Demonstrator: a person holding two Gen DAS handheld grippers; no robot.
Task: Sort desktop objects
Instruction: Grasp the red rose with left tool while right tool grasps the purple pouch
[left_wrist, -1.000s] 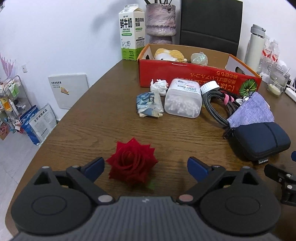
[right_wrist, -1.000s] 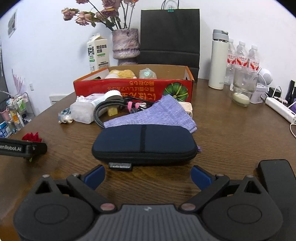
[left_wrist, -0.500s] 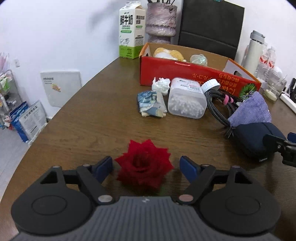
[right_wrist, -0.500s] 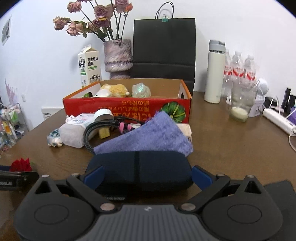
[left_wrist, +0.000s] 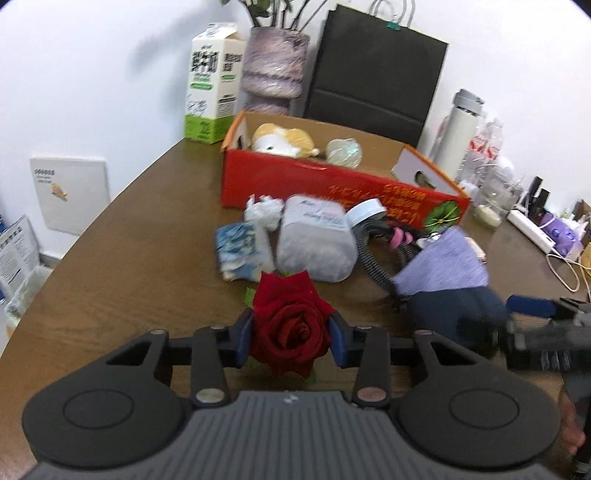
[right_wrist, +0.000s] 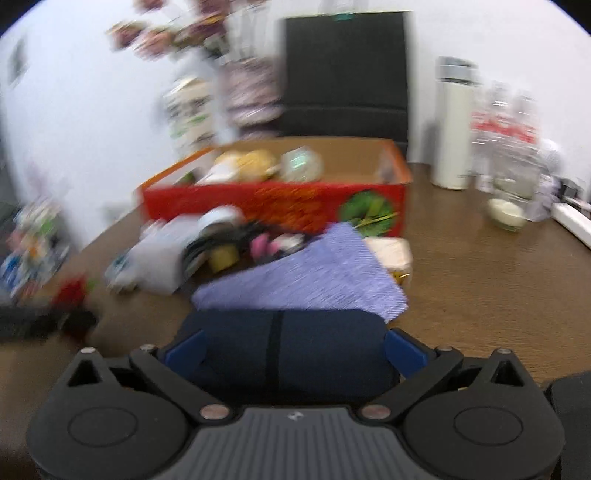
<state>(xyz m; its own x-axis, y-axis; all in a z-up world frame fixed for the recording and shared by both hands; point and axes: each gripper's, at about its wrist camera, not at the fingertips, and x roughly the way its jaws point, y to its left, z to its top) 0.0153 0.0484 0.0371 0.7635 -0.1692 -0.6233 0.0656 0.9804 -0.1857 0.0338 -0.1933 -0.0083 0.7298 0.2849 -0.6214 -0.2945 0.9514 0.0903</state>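
My left gripper (left_wrist: 290, 338) is shut on a red rose (left_wrist: 290, 332), its blue pads pressing both sides of the bloom above the wooden table (left_wrist: 129, 266). My right gripper (right_wrist: 293, 350) has its blue pads against both ends of a dark navy zip case (right_wrist: 280, 347), shut on it. The case also shows in the left wrist view (left_wrist: 454, 314). A red open cardboard box (left_wrist: 332, 181) stands behind the pile and holds a plush toy (left_wrist: 282, 138) and a pale ball (left_wrist: 343, 149). The right wrist view is blurred.
Between the grippers and the box lie a clear cotton-swab tub (left_wrist: 316, 243), a tissue pack (left_wrist: 240, 251), crumpled paper (left_wrist: 264, 212), a black cable (left_wrist: 373, 262) and a purple cloth (left_wrist: 443, 266). A milk carton (left_wrist: 212, 81), vase (left_wrist: 275, 70), black bag (left_wrist: 373, 70) and white flask (left_wrist: 460, 133) stand behind.
My left gripper has closed on the rose and lifted it forward. My right gripper has moved onto the navy case and closed on its ends.
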